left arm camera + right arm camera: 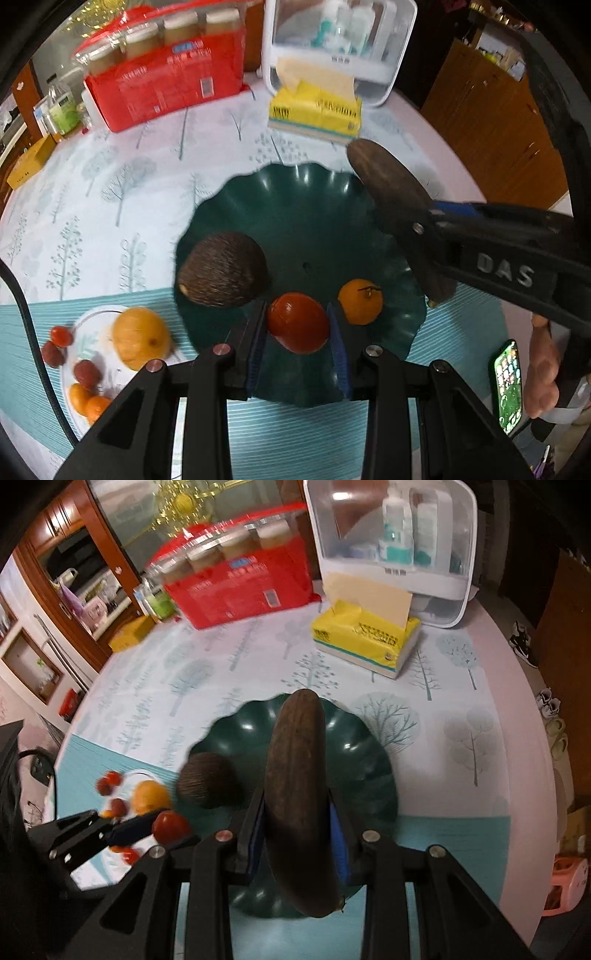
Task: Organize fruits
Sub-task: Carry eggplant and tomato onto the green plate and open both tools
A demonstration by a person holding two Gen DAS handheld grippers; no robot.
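My left gripper point(295, 314) is shut on a red round fruit point(297, 321), just above the near rim of a dark green scalloped bowl point(295, 206). In the bowl lie a brown fuzzy fruit point(223, 273) at the left and a small orange mandarin point(360, 301). My right gripper point(295, 801) is shut on a long dark brown fruit point(295, 775), held over the green bowl point(354, 746). The left wrist view shows the right gripper point(424, 236) coming in from the right with that long fruit point(388, 192). In the right wrist view, the left gripper point(147, 825) carries the red fruit point(170, 825).
A white plate point(92, 350) at the left holds a large orange point(140, 338), small red fruits and small mandarins. At the back stand a red pack of jars point(166, 81), a yellow tissue box point(317, 110) and a white storage case point(332, 37). A hand point(541, 369) and phone point(509, 384) are at right.
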